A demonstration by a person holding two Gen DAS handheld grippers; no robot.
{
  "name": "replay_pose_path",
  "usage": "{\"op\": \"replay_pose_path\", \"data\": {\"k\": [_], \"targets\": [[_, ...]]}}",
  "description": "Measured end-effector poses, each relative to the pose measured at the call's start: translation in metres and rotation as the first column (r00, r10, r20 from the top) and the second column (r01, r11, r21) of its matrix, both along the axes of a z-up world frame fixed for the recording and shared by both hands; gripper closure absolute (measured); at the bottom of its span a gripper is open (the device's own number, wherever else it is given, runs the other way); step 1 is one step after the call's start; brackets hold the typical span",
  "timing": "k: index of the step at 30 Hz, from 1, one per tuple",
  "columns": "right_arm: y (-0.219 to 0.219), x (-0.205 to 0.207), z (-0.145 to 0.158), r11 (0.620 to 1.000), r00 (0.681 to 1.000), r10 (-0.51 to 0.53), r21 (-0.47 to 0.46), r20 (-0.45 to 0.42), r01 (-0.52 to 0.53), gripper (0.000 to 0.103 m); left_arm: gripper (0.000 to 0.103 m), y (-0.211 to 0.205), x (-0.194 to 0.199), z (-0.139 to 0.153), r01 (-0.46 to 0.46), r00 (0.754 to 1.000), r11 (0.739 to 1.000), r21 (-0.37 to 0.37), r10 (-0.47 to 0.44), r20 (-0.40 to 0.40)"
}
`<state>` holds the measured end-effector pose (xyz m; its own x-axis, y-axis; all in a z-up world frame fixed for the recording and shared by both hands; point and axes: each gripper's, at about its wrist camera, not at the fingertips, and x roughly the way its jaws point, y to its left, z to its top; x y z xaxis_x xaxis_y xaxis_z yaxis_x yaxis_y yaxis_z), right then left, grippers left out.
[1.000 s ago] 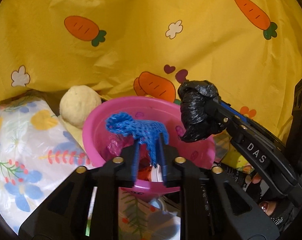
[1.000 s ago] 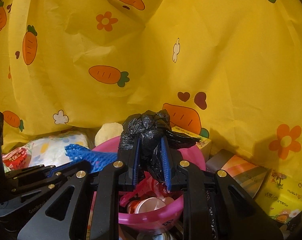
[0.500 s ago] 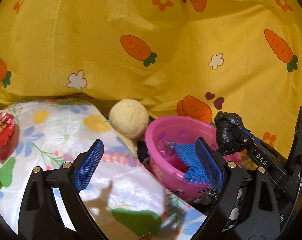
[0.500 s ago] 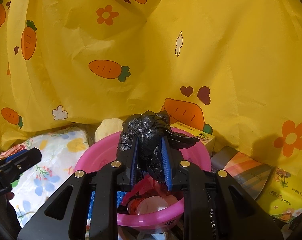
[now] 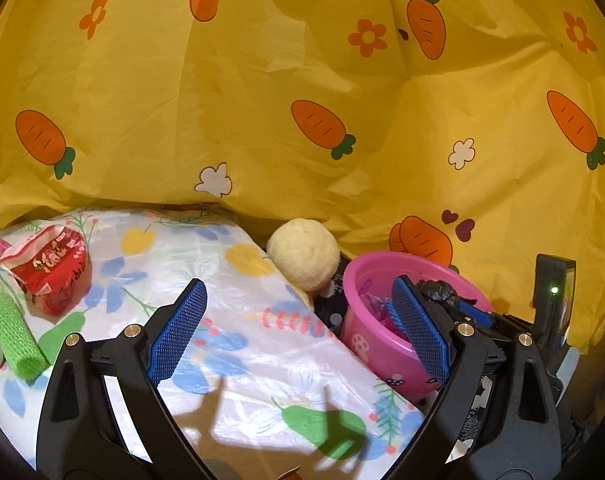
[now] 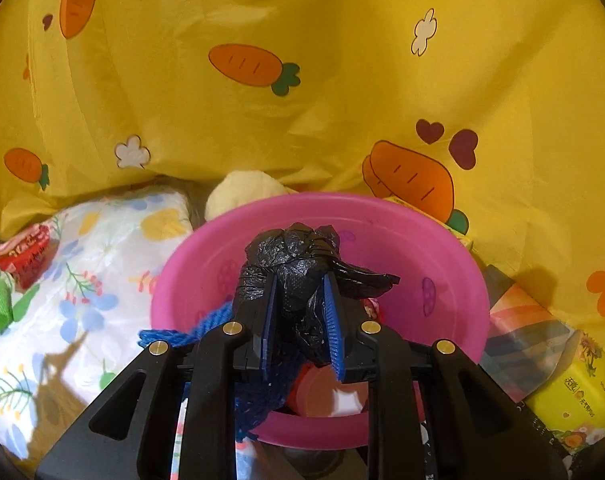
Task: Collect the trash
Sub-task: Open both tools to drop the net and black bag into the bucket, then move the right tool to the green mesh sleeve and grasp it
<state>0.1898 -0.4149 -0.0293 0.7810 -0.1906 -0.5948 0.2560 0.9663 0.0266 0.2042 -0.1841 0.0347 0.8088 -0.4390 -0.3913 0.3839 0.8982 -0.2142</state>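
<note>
A crumpled black plastic bag (image 6: pixel 298 264) is pinched between the blue pads of my right gripper (image 6: pixel 300 316), low over the pink bowl (image 6: pixel 454 248). A blue mesh net (image 6: pixel 206 322) hangs over the bowl's near-left rim, with other trash inside. In the left wrist view my left gripper (image 5: pixel 298 328) stands wide open and empty over the floral plastic sheet (image 5: pixel 230 344), left of the pink bowl (image 5: pixel 366 344). A red snack wrapper (image 5: pixel 48 268) and a green foam net (image 5: pixel 12 334) lie at the sheet's far left.
A cream ball (image 5: pixel 304 254) sits behind the bowl against the yellow carrot-print cloth (image 5: pixel 302 80). Right of the bowl lie a striped packet (image 6: pixel 526 332) and a yellow tissue pack (image 6: pixel 578 396). The right gripper's body (image 5: pixel 550 304) shows at the right edge.
My left gripper let go of the blue net into the bowl, opened wide and swung left over the floral sheet. The right gripper sank lower into the bowl with the black bag.
</note>
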Motion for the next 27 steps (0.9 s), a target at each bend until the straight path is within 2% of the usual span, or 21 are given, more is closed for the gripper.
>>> {"op": "replay_pose_path", "data": {"k": [3,6,9,11,15,19,27], "targets": [[-0.005,0.002,-0.011,0.999,0.998,-0.040,-0.017,-0.044,0.040,0.080,0.011,0.008,-0.001,0.000,-0.018,1.000,1.000,0.001,0.018,0.001],[-0.012,-0.001,-0.014,0.997,0.996,-0.072,-0.021,-0.047,0.071,0.079,0.011,0.016,-0.004,0.001,-0.044,0.999,0.999,0.007,0.044,0.012],[-0.018,-0.004,-0.014,0.994,0.994,-0.106,-0.034,-0.037,0.105,0.058,0.011,0.025,-0.005,0.002,-0.075,0.997,0.997,0.016,0.075,0.011],[-0.022,-0.009,-0.012,0.992,0.992,-0.124,-0.020,-0.017,0.124,0.045,0.011,0.033,-0.005,0.002,-0.096,0.995,0.995,0.016,0.096,0.012],[-0.028,-0.020,-0.001,0.989,0.989,-0.145,0.013,0.040,0.144,0.038,0.010,0.048,-0.007,0.001,-0.139,0.990,0.990,0.020,0.139,0.008],[-0.026,-0.032,0.010,0.987,0.980,-0.163,0.013,0.109,0.163,0.023,0.007,0.065,-0.011,-0.001,-0.185,0.983,0.983,0.019,0.185,0.002],[-0.001,-0.062,0.035,0.985,0.949,-0.172,0.046,0.264,0.166,0.014,0.007,0.097,-0.024,-0.004,-0.277,0.961,0.959,0.062,0.278,0.000]]}}
